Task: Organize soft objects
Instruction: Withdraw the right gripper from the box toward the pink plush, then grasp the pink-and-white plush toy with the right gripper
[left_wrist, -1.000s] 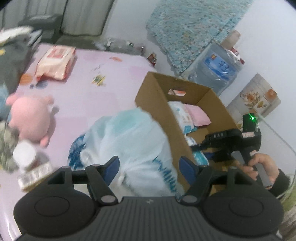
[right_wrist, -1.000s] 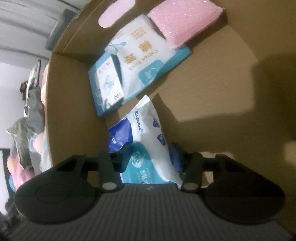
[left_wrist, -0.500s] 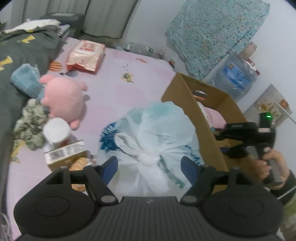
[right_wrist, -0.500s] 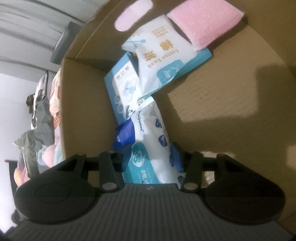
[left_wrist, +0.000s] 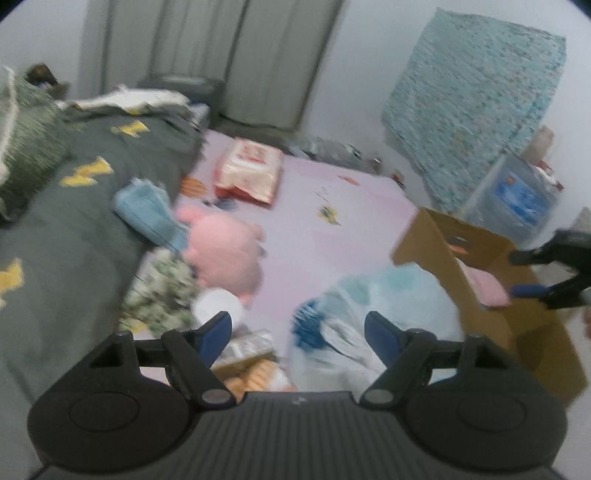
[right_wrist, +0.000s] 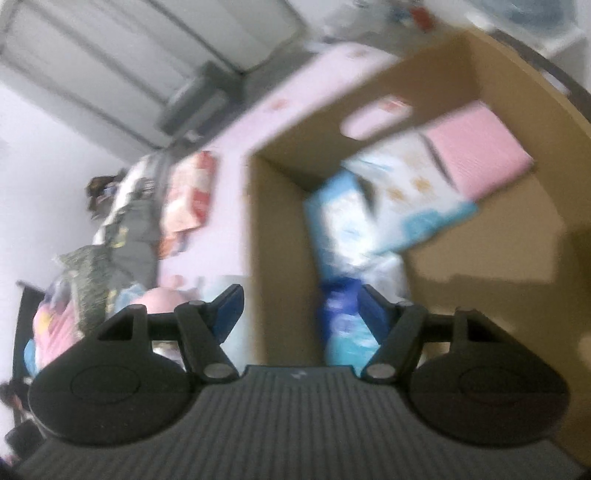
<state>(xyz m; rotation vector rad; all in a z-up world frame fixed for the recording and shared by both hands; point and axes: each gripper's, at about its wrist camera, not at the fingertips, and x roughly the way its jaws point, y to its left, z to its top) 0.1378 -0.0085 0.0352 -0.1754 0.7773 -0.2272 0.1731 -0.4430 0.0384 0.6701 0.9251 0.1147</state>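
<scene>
Task partly done, judging by the box contents. Going left to right in the left wrist view: dark green blanket (left_wrist: 74, 229) fills the left of frame, a blue cloth (left_wrist: 147, 214) lies on its edge, a pink plush toy (left_wrist: 225, 254) sits just beside it on the pink bed sheet (left_wrist: 332, 236). Below the plush, a patterned fabric bundle (left_wrist: 162, 295) and a white-capped jar (left_wrist: 218, 310), blurred. Upper centre, a red-and-white wipes pack (left_wrist: 251, 170) lies loose. All of these are outside the box, so they look left to do.

Left tool (left_wrist: 297, 332) bottom centre: jaws opening, spread wide, nothing between the pads. A white plastic bag (left_wrist: 388, 314) lies past the right pad, against the outside wall of the cardboard box (left_wrist: 436, 266) at right of frame. Far right edge, the right tool (left_wrist: 543, 291) hangs over the box.

Right wrist view: right tool (right_wrist: 301, 306) bottom centre, jaws opening, no pad pressing anything; the box wall (right_wrist: 280, 258) runs up between them. Inside the box, centre to right: blue-and-white soft packs (right_wrist: 347, 229), then a pink pad (right_wrist: 480, 155) in the upper right corner. These count as already sorted.

Hard to tell: both views are motion-blurred, labels are unreadable. The box's bottom is partly hidden by the tool body. What's in the plastic bag can't be made out. The hand holding the right tool is cut off at the frame edge.
</scene>
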